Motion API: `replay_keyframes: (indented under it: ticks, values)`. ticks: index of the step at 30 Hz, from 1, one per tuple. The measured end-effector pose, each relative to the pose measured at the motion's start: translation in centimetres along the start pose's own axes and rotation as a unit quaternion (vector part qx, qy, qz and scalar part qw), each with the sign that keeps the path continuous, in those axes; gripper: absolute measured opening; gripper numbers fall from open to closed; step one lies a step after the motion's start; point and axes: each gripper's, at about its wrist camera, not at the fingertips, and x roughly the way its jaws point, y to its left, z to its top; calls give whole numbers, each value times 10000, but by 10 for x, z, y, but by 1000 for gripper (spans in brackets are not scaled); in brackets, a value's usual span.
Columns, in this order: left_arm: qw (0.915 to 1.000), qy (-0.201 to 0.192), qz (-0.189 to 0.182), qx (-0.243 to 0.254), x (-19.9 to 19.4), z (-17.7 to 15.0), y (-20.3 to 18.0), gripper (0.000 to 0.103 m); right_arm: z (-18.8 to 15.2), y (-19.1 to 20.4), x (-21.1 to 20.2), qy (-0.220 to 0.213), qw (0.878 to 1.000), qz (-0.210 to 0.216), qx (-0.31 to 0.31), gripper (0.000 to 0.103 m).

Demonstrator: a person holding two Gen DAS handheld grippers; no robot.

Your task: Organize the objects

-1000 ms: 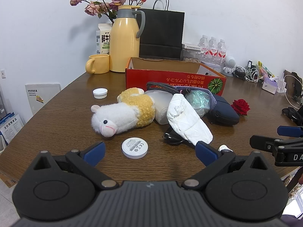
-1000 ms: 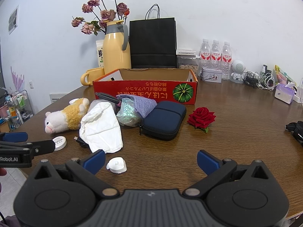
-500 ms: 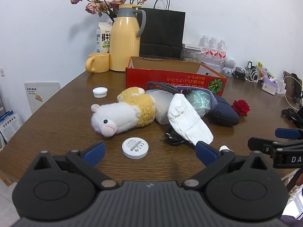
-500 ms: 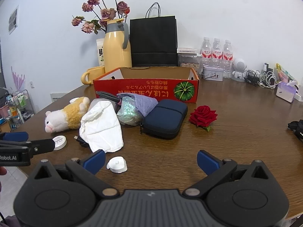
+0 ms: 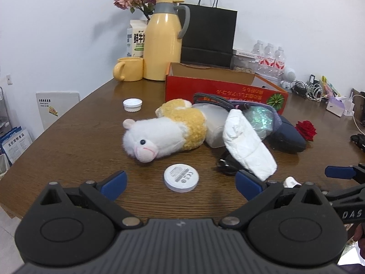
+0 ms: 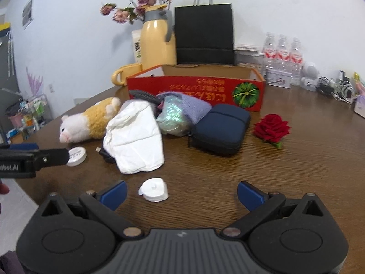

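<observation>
Both tools, left (image 5: 180, 180) and right (image 6: 182, 193), gape empty over the table (image 6: 296, 171), probably sizing up the clutter before the box (image 6: 196, 86).

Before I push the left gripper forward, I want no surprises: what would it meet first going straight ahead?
Probably the white round disc, lying on the table between the open left gripper fingers; beyond it, the plush toy. Height above the table is unclear.

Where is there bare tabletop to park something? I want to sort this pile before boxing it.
Bare wood lies right of the red rose, and left of the plush toy around the bottle cap. It is crowded from the plush toy through the white packet to the navy pouch.
</observation>
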Motion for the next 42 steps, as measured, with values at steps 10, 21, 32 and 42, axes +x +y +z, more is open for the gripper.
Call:
replay_keyframes:
  ticks: [10, 21, 32, 42]
  values:
    - [10000, 52, 17, 49, 12, -1, 6, 103, -2, 13, 9, -24, 9988, 291, -405, 24]
    - [9995, 243, 54, 199, 35, -1, -6, 67, -2, 1, 4, -166, 9993, 292, -180, 24]
    - [9996, -45, -19, 265, 28, 2, -9, 40, 1, -7, 0, -358, 9989, 270, -121, 24]
    - [9948, -915, -315, 304, 26, 69, -27, 40, 52, -23, 2, -1055, 9942, 102, -190, 24]
